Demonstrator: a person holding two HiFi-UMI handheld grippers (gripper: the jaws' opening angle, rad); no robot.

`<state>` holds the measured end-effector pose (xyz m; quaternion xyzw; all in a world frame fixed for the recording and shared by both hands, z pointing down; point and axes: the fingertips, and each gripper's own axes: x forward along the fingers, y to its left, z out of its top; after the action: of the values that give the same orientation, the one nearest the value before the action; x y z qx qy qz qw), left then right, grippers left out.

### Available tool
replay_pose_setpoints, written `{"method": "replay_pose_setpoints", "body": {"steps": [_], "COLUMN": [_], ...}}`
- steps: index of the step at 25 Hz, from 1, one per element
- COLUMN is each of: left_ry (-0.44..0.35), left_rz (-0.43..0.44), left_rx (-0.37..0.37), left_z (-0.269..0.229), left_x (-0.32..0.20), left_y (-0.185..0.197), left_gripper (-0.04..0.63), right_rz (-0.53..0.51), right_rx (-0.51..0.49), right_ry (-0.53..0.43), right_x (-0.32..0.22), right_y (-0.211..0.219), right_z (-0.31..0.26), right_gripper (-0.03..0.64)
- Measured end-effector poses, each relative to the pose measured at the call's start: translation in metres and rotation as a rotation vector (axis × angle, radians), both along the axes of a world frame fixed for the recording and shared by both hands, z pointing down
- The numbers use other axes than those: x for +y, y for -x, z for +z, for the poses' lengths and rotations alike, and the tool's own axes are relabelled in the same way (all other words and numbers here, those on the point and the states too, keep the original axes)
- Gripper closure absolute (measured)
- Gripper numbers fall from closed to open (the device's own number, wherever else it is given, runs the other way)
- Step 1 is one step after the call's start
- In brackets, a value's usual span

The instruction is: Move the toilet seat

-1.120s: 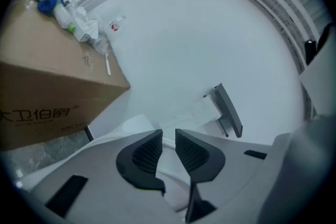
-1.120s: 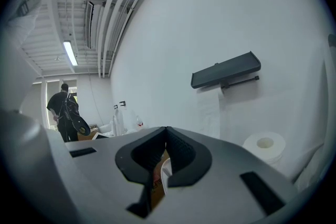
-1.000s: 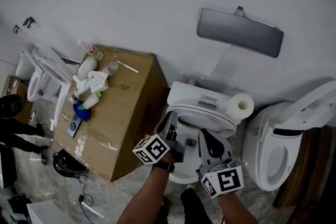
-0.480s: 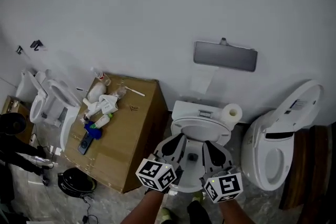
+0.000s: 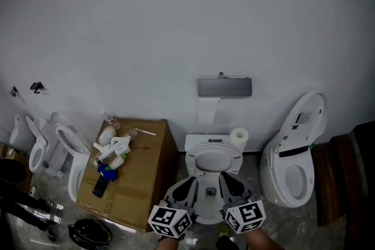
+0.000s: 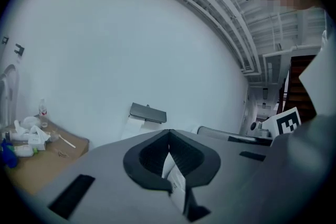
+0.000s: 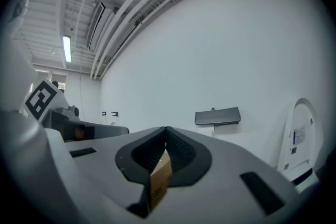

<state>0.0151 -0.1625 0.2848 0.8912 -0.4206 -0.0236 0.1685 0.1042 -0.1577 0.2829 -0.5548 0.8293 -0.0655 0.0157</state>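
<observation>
The white middle toilet stands against the wall in the head view, and its oval seat (image 5: 214, 162) shows just beyond both grippers. My left gripper (image 5: 188, 184) and right gripper (image 5: 227, 181) hang side by side in front of it, apart from the seat, and hide the bowl's front. In the left gripper view the left gripper (image 6: 168, 131) has its jaws together with no object in them. The right gripper (image 7: 166, 129) in its own view is likewise shut and empty. Both point level at the white wall.
A cardboard box (image 5: 140, 170) with bottles and a remote stands left of the toilet. A toilet roll (image 5: 238, 137) sits on the tank under a grey dispenser (image 5: 224, 86). Another toilet (image 5: 290, 155) with raised lid stands right, a third (image 5: 61, 155) left.
Both grippers have risen and drawn back from the middle toilet's bowl. The left jaws, apart a second ago, are now together. The head view has pulled back and shows more wall.
</observation>
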Motion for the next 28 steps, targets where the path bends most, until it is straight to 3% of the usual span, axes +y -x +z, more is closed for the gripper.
{"method": "replay_pose_setpoints", "body": {"steps": [12,28], "left_ry": [-0.045,-0.087], "left_rz": [0.073,0.053], "left_rx": [-0.026,-0.006], "left_z": [-0.063,-0.086], "left_x": [0.103,0.134], "left_y": [0.033,0.067], "left_gripper": [0.585,0.585], "right_rz": [0.016,-0.006], "right_rx": [-0.009,0.043], "right_ry": [-0.024,-0.069], "right_x": [0.103,0.138], "right_y": [0.037,0.073], "right_z": [-0.072,-0.092], "right_gripper": [0.606,0.606]}}
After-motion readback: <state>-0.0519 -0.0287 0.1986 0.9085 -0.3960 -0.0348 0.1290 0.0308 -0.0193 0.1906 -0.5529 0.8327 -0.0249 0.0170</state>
